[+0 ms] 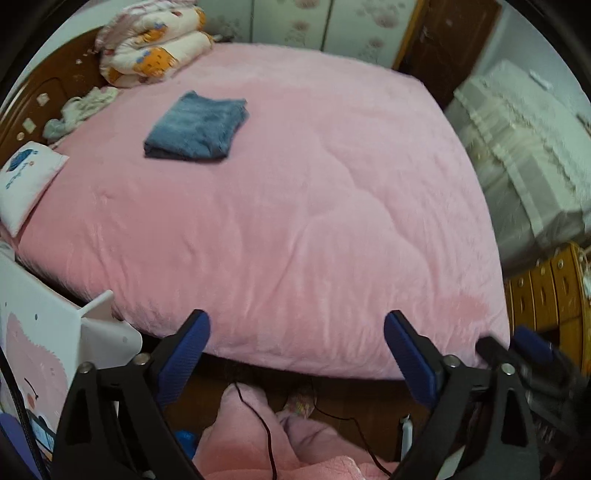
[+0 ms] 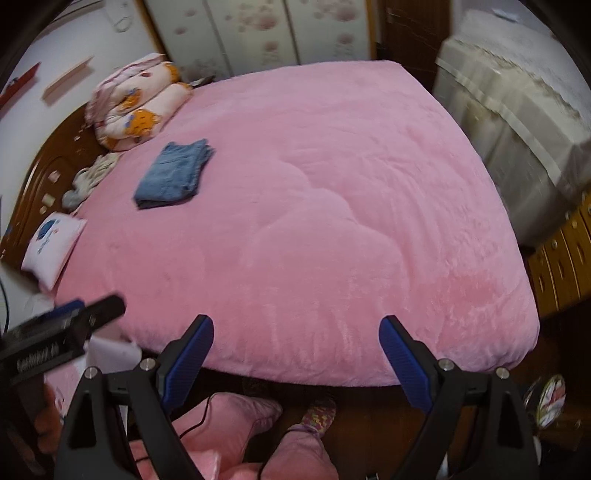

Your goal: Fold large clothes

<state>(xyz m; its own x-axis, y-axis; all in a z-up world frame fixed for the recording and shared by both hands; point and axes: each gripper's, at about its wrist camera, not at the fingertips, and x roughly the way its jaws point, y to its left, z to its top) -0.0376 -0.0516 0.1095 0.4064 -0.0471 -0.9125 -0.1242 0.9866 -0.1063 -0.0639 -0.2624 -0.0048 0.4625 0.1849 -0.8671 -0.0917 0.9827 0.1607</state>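
A bed covered by a pink blanket is being viewed from its foot, with patterned wardrobe doors behind it. The folded blue garment is lying on the blanket near the wooden headboard, apart from both tongs. The left gripper and right gripper are being held released, grasping nothing. Wall shelves are being shown only by the right view

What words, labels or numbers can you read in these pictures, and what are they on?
White lettering on the left hand-held gripper: blurred, unreadable.
Blue print on the white pillow: any lettering is too small to read.
Round tin on the floor: pattern only, no legible text.
Nothing else carries writing.
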